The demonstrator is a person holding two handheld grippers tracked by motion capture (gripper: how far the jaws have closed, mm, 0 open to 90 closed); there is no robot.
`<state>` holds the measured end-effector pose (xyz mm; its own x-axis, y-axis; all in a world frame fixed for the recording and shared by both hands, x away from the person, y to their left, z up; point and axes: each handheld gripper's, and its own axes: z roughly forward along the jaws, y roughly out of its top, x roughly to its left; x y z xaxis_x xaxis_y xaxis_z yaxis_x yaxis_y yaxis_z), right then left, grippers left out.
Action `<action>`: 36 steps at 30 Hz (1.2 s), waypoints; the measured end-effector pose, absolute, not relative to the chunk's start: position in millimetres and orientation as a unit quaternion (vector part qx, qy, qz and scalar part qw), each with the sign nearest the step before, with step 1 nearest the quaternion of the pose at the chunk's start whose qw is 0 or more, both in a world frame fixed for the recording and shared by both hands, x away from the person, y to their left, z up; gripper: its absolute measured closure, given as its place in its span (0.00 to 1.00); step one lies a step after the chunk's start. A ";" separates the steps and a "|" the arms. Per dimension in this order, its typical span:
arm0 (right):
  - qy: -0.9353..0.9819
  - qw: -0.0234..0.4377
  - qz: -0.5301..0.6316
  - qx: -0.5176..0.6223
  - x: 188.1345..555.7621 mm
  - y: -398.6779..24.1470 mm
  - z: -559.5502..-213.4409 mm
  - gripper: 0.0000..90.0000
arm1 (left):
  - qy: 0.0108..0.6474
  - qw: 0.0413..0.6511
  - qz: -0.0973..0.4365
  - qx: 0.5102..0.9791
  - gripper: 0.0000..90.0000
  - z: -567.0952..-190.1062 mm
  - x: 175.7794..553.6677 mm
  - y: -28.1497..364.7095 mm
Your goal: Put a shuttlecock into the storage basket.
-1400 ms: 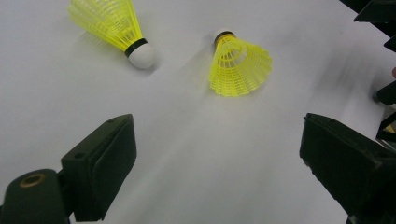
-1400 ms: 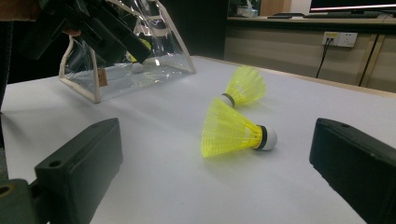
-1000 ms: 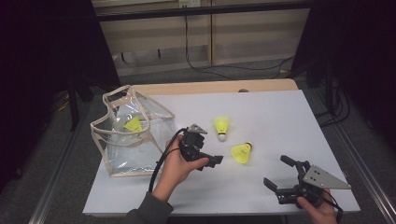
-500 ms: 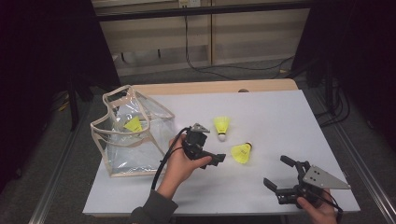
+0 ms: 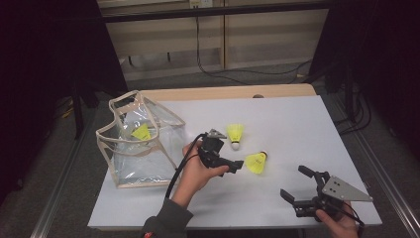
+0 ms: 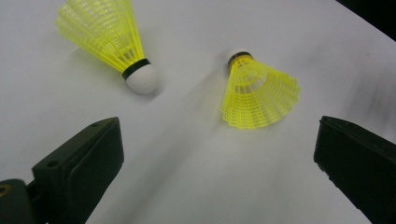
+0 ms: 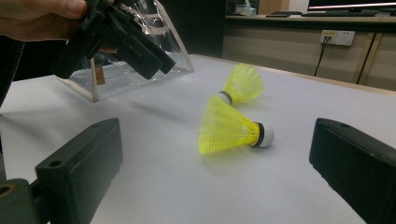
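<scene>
So far one yellow shuttlecock (image 5: 141, 132) sits in your clear bag (image 5: 148, 163), two shuttlecocks (image 5: 236, 134) (image 5: 256, 162) remain on the tabletop (image 5: 297, 124), and your left gripper (image 6: 210, 163), fingers just spread empty, nears them while your right gripper (image 5: 301, 186) waits spread.

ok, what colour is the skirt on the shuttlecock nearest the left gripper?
Bright yellow, with a white tip; the shuttlecock shows best in the left gripper view.
</scene>
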<state>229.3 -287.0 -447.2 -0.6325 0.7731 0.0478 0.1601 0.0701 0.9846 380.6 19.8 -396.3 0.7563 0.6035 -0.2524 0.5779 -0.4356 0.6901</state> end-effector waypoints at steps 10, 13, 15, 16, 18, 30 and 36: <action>0.685 0.258 0.591 0.339 229.3 -286.1 -447.4 0.03 | 0.341 0.398 0.040 0.850 0.05 -395.6 381.7 12.1; 0.684 0.259 0.591 0.340 228.5 -288.1 -447.2 0.03 | 0.341 0.402 0.047 0.849 0.06 -396.4 383.7 11.6; 0.683 0.261 0.590 0.342 227.9 -289.1 -447.1 0.03 | 0.340 0.401 0.051 0.849 0.07 -397.0 385.0 11.5; 0.683 0.261 0.591 0.342 227.8 -289.5 -447.1 0.03 | 0.338 0.401 0.052 0.850 0.08 -397.4 386.0 11.5; 0.682 0.261 0.590 0.345 227.8 -290.7 -447.0 0.03 | 0.340 0.402 0.051 0.849 0.09 -399.3 387.1 10.3; 0.678 0.264 0.591 0.348 228.3 -292.2 -445.8 0.03 | 0.328 0.394 0.057 0.857 0.18 -408.5 391.0 1.9; 0.679 0.263 0.591 0.347 228.1 -292.5 -445.5 0.03 | 0.322 0.391 0.063 0.860 0.20 -410.6 392.8 0.6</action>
<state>228.1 -292.5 -445.5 -0.6210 0.7821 0.0525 0.1590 0.0600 0.9855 392.8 0.6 -410.6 0.7842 0.6036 -0.1436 0.5051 -0.4867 0.7127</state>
